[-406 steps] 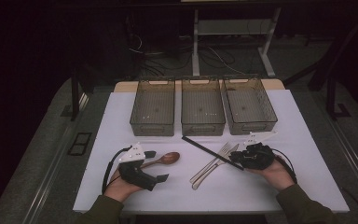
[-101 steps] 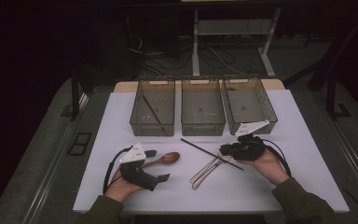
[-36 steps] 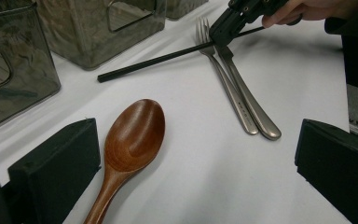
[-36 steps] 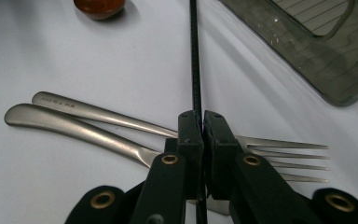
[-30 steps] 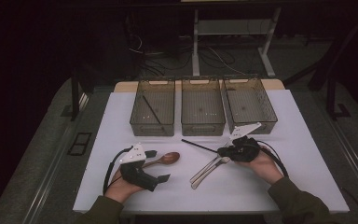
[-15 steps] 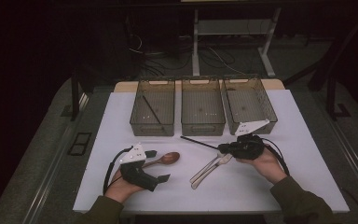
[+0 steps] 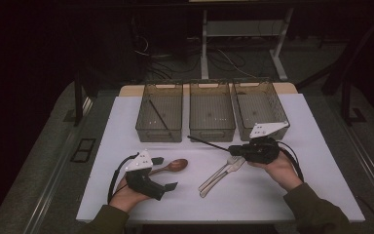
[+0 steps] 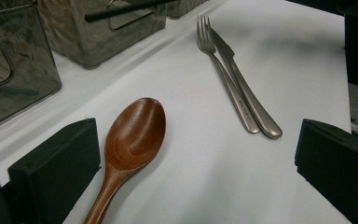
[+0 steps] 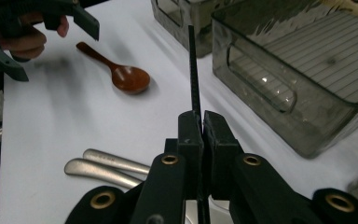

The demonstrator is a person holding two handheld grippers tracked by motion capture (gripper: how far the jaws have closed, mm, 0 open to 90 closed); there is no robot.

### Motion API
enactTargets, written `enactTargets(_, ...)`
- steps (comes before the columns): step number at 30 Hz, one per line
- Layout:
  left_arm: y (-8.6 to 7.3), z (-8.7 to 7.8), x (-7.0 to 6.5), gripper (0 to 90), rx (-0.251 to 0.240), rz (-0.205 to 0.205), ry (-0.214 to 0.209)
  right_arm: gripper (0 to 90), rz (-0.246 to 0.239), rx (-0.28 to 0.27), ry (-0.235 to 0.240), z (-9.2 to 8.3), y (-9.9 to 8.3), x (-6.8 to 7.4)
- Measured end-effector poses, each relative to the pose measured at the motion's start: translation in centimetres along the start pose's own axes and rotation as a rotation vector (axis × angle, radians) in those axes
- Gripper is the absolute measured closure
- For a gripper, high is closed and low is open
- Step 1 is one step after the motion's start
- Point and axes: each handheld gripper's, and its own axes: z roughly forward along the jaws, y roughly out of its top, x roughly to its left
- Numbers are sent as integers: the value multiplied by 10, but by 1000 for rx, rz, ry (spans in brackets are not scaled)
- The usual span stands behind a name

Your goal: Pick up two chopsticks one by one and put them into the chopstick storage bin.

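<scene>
In front of the left bin (image 7: 159, 118), my right fingers (image 9: 198, 126) are clamped on a black chopstick (image 9: 193, 65), its long axis pointing at the other chopstick (image 7: 159, 118) in there. Right hand is nearer. Left fingers (image 8: 191, 154) wide, idle around the wooden spoon (image 8: 133, 140) on the desk (image 7: 272, 190).

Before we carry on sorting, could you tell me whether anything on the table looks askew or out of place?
Nothing stands out. One chopstick lies slanted in the left bin; the fork and knife lie together, touching.

The wooden spoon (image 8: 133, 140) has its handle end cut off by the bottom edge.
</scene>
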Motion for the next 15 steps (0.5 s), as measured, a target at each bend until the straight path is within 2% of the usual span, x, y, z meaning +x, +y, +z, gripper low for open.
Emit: enactTargets(15,0,1,1,0,-2,-2,1,854,4,-47,-4,-3,13,-2)
